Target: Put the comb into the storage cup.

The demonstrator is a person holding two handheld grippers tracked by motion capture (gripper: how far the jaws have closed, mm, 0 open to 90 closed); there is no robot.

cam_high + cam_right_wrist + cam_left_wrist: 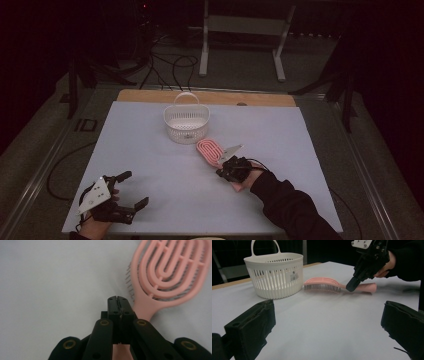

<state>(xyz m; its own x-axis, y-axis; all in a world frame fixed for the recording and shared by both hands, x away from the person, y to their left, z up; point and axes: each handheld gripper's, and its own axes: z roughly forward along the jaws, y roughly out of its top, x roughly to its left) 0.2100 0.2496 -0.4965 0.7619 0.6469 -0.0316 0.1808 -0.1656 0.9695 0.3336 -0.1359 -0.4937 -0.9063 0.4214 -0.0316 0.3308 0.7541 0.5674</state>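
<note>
Your right tongs (117, 299) are pressed together with nothing between the pads, their tips down on the handle of the pink hairbrush (170, 272). Your own right gripper view shows the brush back-up, its looped ribs plain and the bristles poking out beneath the rim. From the left gripper view you get what that one hides: the brush (329, 285) lies flat on the white table (324, 327), bristles down, with its head just beside the white basket (275, 275) and apart from it, and your right tongs (351, 286) come down on the handle from above. Your left tongs (136, 190) are spread wide and hold nothing (well apart from the brush, near the table's front corner). The high view looks into the basket (186, 125); nothing is seen in it, its handle upright. The brush (210, 151) sits between basket and right hand (242, 181).
</note>
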